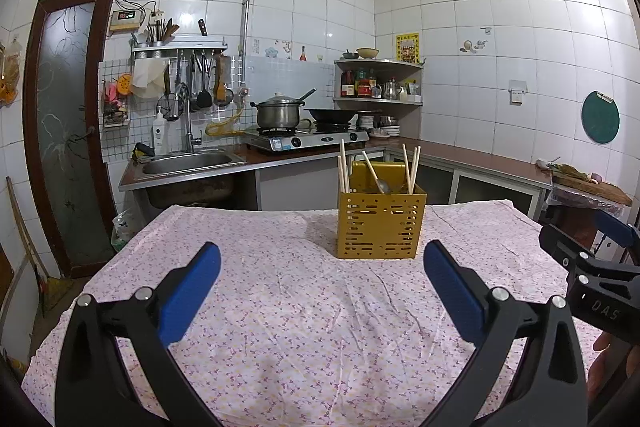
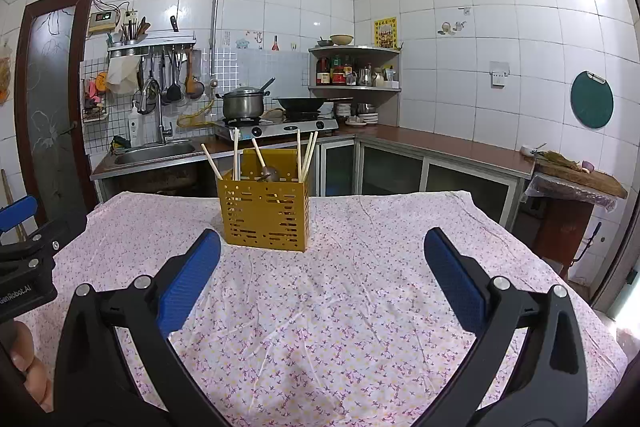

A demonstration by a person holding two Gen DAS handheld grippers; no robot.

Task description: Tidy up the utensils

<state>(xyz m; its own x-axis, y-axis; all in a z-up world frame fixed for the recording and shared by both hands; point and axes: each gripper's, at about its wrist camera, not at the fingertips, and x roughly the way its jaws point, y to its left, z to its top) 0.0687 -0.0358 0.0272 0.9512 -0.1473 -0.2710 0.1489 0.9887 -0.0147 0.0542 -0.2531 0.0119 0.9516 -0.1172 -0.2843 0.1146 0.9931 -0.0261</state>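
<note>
Chopsticks (image 1: 412, 169) and a metal spoon (image 1: 379, 179) stand upright in the yellow perforated holder (image 1: 380, 227), which sits on the far middle part of the table, on the floral tablecloth (image 1: 300, 307). I count one group of chopsticks at the holder's left end, another at its right end, and the spoon leaning between them with its bowl down near the rim. I cannot tell how the inside is divided.

My left gripper (image 1: 322, 291) hangs above the cloth with its blue pads spread wide, gripping nothing and touching nothing; the holder lies ahead, between its fingers and a little to the right. My right gripper (image 2: 322, 279) is likewise spread wide and empty, with the holder ahead and to its left.

From the left wrist I see the right gripper's black body at the right edge, and part of a hand below it. From the right wrist I see the left gripper at the left edge, with fingers of a hand (image 2: 24, 359) beneath. The right view also shows one chopstick (image 2: 211, 161) leaning out leftward.
</note>
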